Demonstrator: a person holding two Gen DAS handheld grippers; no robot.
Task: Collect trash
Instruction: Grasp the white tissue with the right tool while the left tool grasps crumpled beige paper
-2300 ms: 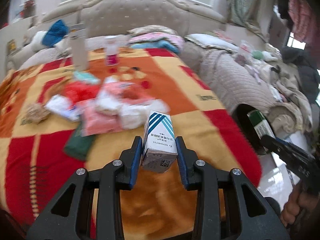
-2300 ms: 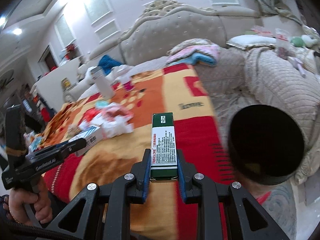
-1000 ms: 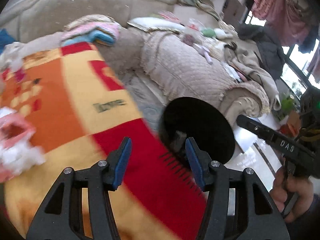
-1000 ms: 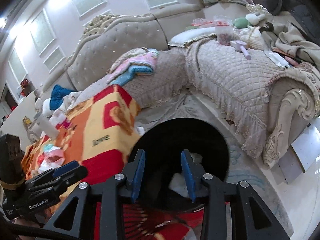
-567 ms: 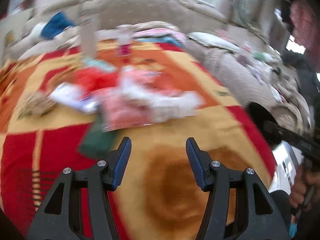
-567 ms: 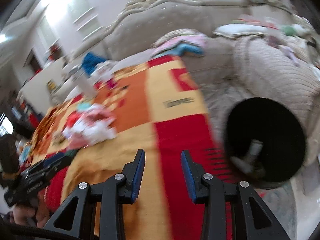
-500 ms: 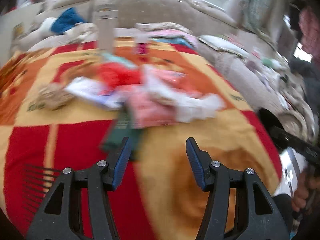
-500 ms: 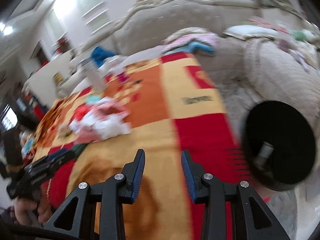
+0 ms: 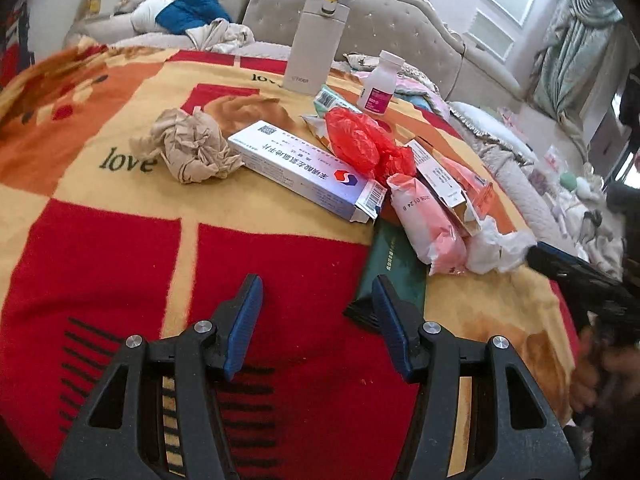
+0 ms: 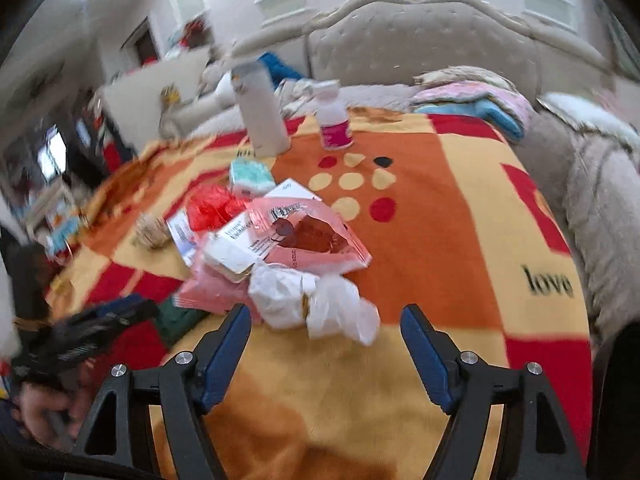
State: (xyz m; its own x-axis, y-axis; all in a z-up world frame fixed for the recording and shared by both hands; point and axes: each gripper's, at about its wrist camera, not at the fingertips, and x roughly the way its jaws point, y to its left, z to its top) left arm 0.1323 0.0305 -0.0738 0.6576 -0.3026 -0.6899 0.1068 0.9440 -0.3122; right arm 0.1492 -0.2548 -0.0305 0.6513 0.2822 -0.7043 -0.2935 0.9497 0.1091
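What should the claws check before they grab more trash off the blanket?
1. Left claw empty and open: ok, nothing sits between its pads.
2. Right claw empty: ok, its jaws are opening with nothing between them.
3. Trash near the right claw: ok, the crumpled white paper lies just beyond its tips.
4. Trash near the left claw: ok, the dark green packet lies beside its right finger, partly under the pink packet.
5. Things that are not trash kept apart: ok, the white flask and the small bottle stand upright behind the pile.
6. Bin within reach: cannot tell, no bin shows in either view.
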